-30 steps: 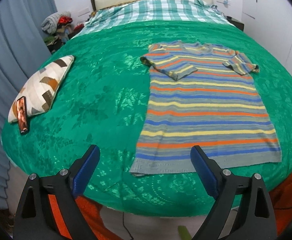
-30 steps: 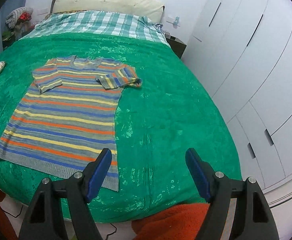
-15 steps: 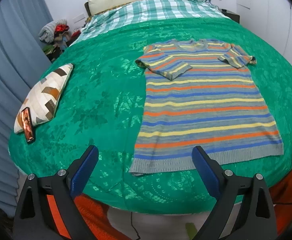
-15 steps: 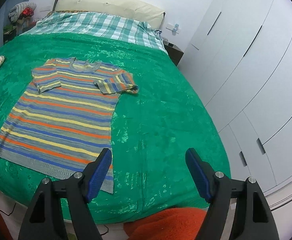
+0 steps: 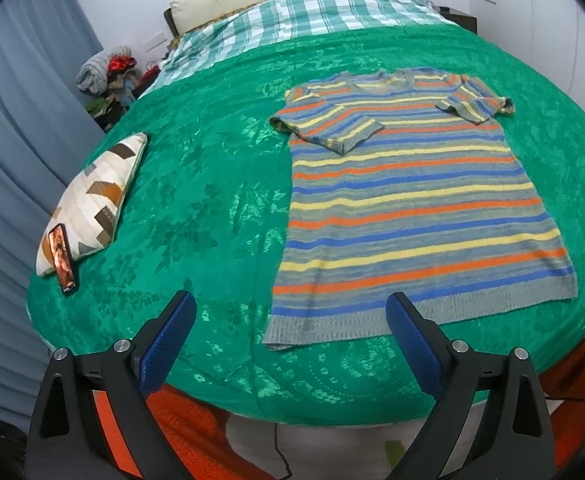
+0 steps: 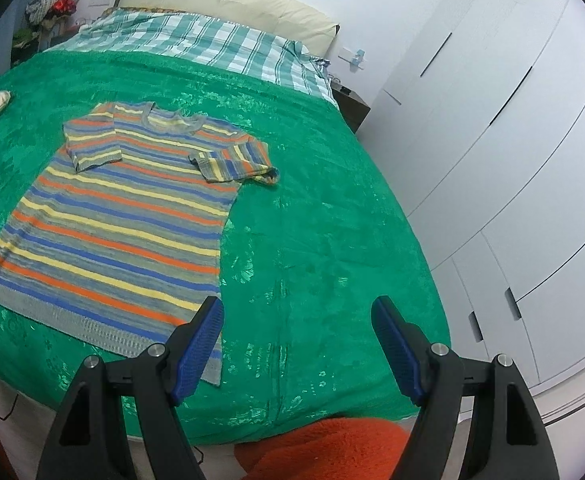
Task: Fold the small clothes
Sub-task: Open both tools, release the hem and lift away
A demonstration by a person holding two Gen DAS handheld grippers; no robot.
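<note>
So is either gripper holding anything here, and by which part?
Nothing is held. The left gripper and right gripper are both open above the bed's near edge; the shirt lies flat, untouched.

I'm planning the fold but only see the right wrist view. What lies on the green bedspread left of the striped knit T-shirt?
Observer: A patchwork-patterned cushion, well apart from the striped knit T-shirt.
Operator: Anything on it?
Observer: A phone with a lit screen leans against its near end.
Operator: And the left gripper?
Observer: The left gripper is open and empty, near the shirt's left hem corner.
</note>
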